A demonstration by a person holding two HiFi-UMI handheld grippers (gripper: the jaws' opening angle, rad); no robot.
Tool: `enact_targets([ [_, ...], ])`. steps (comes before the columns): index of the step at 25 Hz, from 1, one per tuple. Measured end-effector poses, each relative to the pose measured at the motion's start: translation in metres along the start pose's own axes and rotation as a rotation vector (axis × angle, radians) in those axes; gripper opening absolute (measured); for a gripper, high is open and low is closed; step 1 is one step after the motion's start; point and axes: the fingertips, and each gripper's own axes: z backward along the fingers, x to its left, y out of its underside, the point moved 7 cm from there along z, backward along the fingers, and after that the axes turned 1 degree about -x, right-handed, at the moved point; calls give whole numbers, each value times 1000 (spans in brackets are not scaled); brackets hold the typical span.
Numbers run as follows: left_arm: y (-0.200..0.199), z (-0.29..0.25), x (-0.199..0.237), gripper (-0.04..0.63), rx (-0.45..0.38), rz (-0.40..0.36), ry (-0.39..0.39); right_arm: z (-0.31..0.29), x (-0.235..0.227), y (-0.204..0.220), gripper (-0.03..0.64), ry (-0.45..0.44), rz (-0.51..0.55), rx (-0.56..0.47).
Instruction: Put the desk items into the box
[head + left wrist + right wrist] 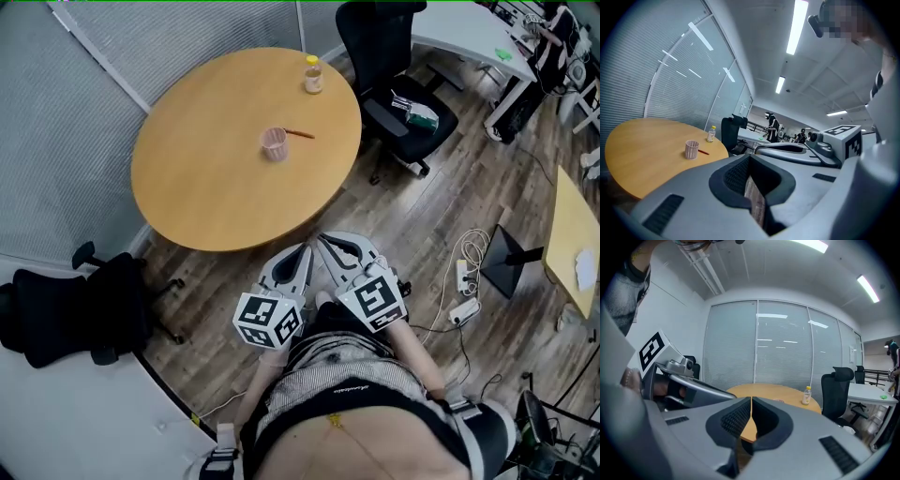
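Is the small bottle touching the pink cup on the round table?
Apart. The head view shows bare tabletop between the bottle and the pink cup.

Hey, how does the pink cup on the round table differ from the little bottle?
The cup is pink and open-topped; the bottle is pale with a yellow cap. The cup stands near the middle of the table, the bottle near its edge. Both stand upright.
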Motion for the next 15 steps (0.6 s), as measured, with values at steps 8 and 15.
enact_targets([
  [8, -1, -6, 11, 18, -12, 34, -4, -16, -7, 2, 25, -28, -9, 26],
  [15, -14, -29, 31, 18, -41, 52, -43, -48, -31, -7, 25, -74, 13, 15],
])
